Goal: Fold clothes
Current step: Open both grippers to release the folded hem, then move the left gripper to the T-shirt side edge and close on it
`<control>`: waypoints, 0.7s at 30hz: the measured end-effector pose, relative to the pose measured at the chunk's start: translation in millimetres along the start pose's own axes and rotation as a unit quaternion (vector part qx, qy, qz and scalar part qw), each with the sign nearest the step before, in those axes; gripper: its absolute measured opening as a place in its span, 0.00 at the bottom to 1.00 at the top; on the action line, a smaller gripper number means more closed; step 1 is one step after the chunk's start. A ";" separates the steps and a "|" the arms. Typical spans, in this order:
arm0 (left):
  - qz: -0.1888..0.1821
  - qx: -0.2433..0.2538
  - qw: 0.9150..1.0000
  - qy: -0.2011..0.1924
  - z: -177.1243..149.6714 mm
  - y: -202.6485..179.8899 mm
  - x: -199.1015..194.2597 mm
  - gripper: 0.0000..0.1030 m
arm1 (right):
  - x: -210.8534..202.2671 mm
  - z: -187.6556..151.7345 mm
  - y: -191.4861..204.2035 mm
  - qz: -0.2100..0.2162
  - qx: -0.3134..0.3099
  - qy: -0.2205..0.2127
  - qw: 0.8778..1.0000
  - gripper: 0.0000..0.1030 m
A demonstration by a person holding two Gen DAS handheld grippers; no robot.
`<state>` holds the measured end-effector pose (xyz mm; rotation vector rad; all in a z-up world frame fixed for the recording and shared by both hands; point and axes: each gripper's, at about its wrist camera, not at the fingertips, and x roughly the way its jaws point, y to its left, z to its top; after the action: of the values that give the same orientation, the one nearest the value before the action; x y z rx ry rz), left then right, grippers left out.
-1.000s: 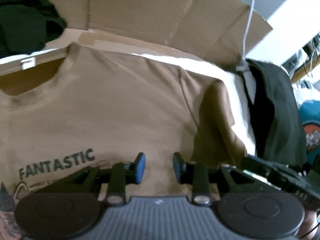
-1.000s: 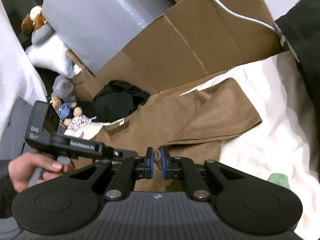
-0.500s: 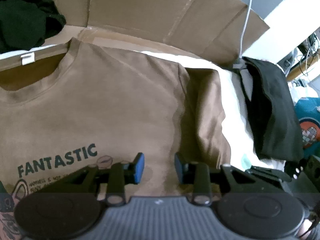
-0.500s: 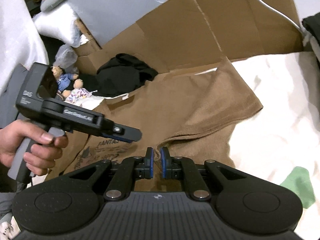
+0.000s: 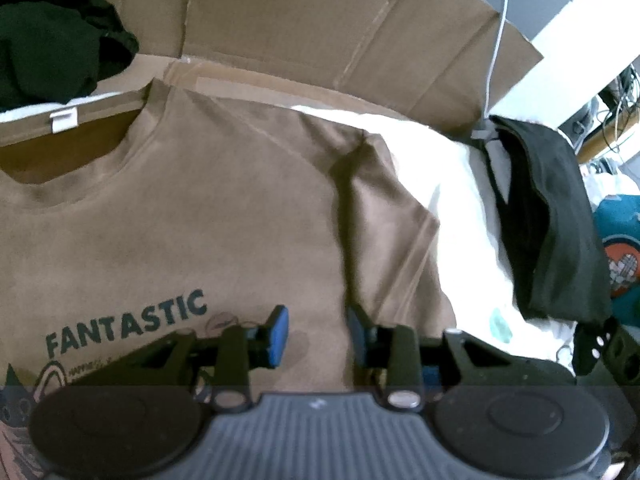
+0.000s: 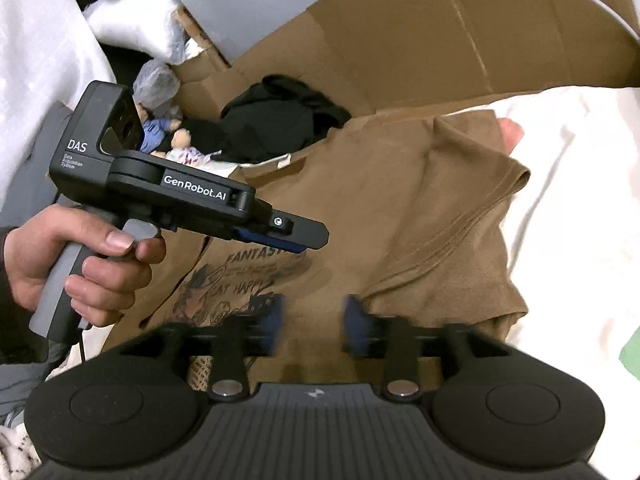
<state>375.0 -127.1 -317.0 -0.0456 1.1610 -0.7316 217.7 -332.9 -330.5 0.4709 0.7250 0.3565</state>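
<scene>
Released since a second ago, the sleeve lies folded inward on the brown cotton T-shirt point(image 5: 208, 216), and the right gripper point(image 6: 314, 320), then pinched shut, is opening with nothing between its blurred fingers. Spread print-up on the white sheet point(image 6: 580, 208), the shirt points its collar toward the cardboard sheet point(image 5: 320, 28). Hovering over the chest, the left gripper point(image 5: 316, 336) is parted and empty.

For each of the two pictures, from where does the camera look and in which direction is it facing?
Left wrist: sits on the left gripper, looks down over the brown T-shirt toward the cardboard; only its own open jaws show.
Right wrist: sits on the right gripper, looks across the shirt's folded sleeve; its jaws are opening with nothing between them, and the person's hand holds the left gripper.
Shared: the T-shirt, the cardboard, the crumpled black garment.
</scene>
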 end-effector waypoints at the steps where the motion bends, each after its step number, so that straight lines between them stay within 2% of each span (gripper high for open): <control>1: -0.001 0.004 1.000 -0.003 1.7 -3.1 0.7 0.36 | -3.8 2.5 -2.2 0.002 0.004 -0.005 1.000 0.54; 6: -0.006 0.029 0.999 -0.018 13.6 -24.2 7.6 0.40 | -14.2 10.7 -17.9 -0.009 0.037 -0.028 0.999 0.56; 10: -0.024 0.047 0.998 -0.026 21.6 -43.7 24.0 0.53 | -21.4 14.1 -36.4 -0.060 0.054 -0.038 0.996 0.56; 13: -0.024 0.059 0.998 -0.021 25.0 -57.5 38.0 0.53 | -26.9 16.0 -49.2 -0.106 0.062 -0.046 0.991 0.56; 18: -0.029 0.059 0.998 -0.023 32.2 -71.8 56.8 0.53 | -41.5 20.0 -74.5 -0.150 0.098 -0.065 0.982 0.56; 20: -0.023 0.073 0.997 -0.020 35.2 -82.7 65.6 0.58 | -45.3 21.1 -80.1 -0.161 0.104 -0.068 0.979 0.56; 21: -0.020 0.077 0.997 -0.019 35.7 -83.7 67.7 0.64 | -48.4 21.9 -83.2 -0.167 0.108 -0.071 0.978 0.56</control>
<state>376.6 -240.4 -324.0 0.0456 1.0666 -0.8498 211.7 -431.3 -333.5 0.5621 0.6921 -0.0713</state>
